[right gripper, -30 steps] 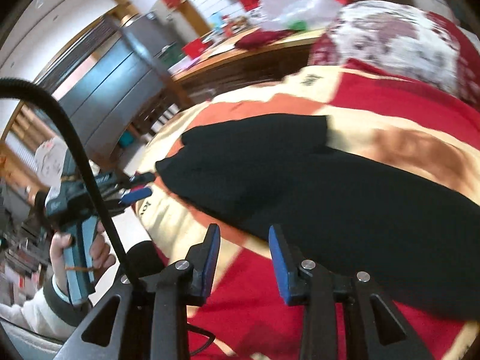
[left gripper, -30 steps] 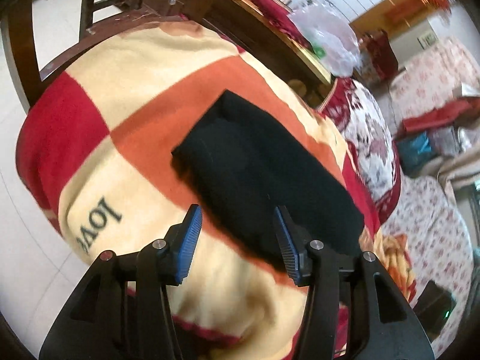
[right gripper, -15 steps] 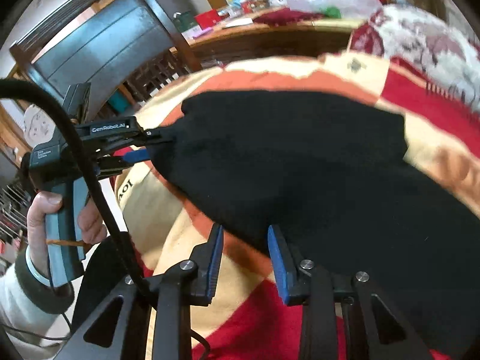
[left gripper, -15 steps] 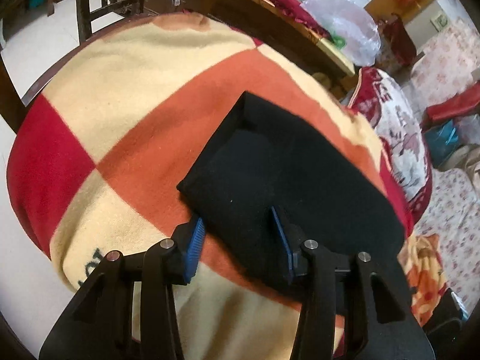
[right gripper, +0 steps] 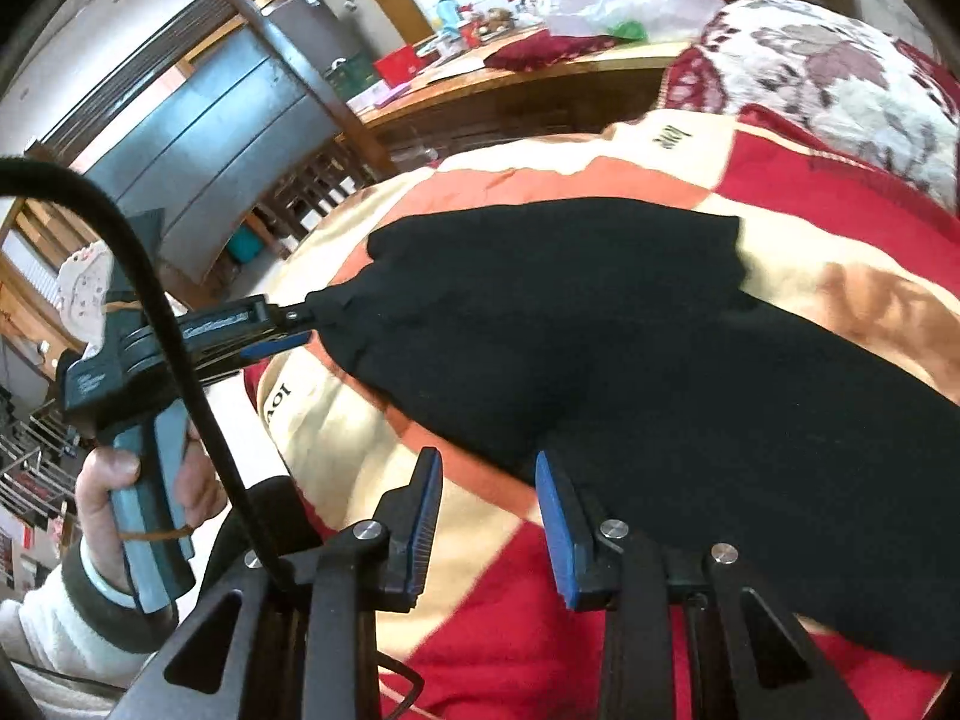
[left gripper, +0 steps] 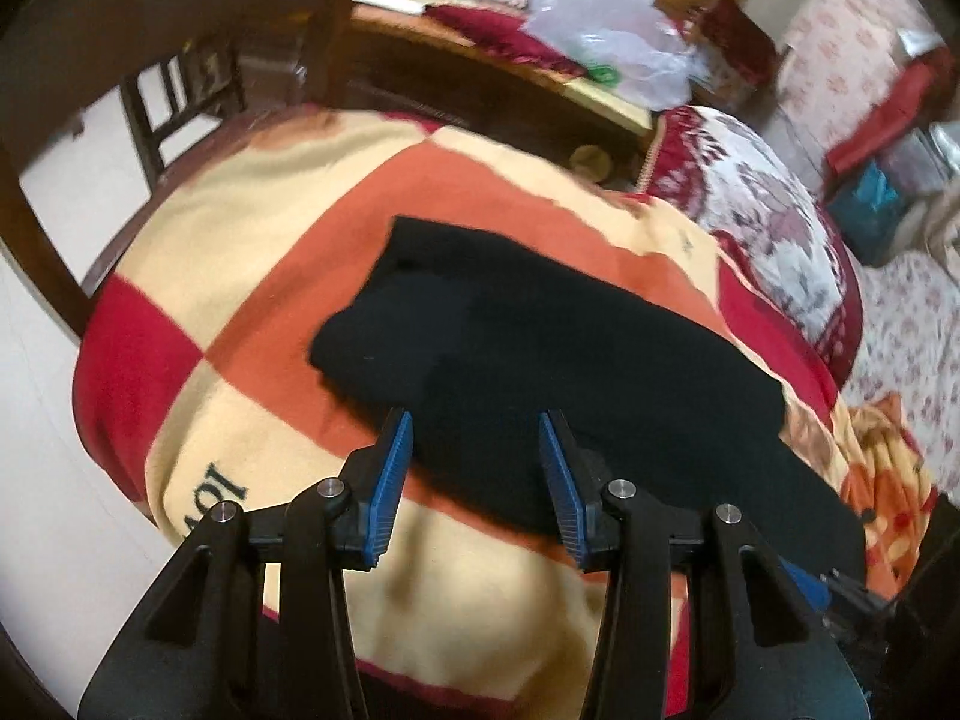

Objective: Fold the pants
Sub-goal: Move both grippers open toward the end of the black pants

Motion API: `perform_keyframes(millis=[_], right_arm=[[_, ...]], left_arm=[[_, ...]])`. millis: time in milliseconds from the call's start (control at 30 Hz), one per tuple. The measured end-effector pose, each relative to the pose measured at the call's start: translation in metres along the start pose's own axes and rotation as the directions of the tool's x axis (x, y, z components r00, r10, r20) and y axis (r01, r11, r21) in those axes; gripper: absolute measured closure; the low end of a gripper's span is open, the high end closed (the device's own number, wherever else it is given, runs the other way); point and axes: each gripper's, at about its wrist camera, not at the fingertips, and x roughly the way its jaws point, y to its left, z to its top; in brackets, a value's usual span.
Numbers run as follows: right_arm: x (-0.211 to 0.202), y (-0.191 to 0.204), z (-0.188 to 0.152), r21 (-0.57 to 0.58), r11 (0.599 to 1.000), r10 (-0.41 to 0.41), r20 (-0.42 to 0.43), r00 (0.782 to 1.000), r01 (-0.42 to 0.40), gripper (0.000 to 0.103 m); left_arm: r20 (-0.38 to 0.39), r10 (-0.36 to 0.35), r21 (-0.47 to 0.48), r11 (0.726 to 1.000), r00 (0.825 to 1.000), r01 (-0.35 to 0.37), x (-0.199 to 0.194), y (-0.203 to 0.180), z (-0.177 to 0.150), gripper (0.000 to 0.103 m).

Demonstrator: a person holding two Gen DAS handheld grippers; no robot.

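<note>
Here: black fabric pants (left gripper: 576,360) folded, lying mid-frame on red-orange-cream checked blanket (left gripper: 252,276). Left gripper (left gripper: 474,468) jaws pinching pants' edge, just been closing. Right gripper (right gripper: 489,510) jaws apart, empty.

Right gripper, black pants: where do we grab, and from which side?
Probably the near long edge, just ahead of the right gripper. Approach from the camera side, keeping low, with one finger slid under the cloth. The black pants lie flat on the blanket, so the middle offers nothing to pinch. That edge is the closest exposed border.
</note>
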Motion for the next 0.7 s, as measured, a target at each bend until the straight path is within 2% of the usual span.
perform_keyframes(millis=[200, 333, 567, 700], right_arm=[[-0.027, -0.023, -0.010, 0.074, 0.997, -0.033, 0.040, 0.999, 0.030, 0.071], [-0.042, -0.035, -0.016, 0.109, 0.993, -0.052, 0.059, 0.997, 0.045, 0.062], [-0.065, -0.060, -0.028, 0.186, 0.980, -0.081, 0.084, 0.993, 0.064, 0.062], [-0.082, -0.073, -0.040, 0.215, 0.973, -0.106, 0.100, 0.989, 0.083, 0.062]], left_arm=[[0.016, -0.016, 0.090, 0.996, 1.000, 0.014, -0.008, -0.039, -0.011, 0.061], [0.000, -0.041, 0.127, 0.991, 0.999, 0.041, -0.007, -0.060, -0.019, 0.061], [-0.019, -0.062, 0.190, 0.980, 0.998, 0.064, -0.007, -0.094, -0.031, 0.061], [-0.049, -0.096, 0.233, 0.967, 0.994, 0.105, -0.005, -0.113, -0.040, 0.061]])
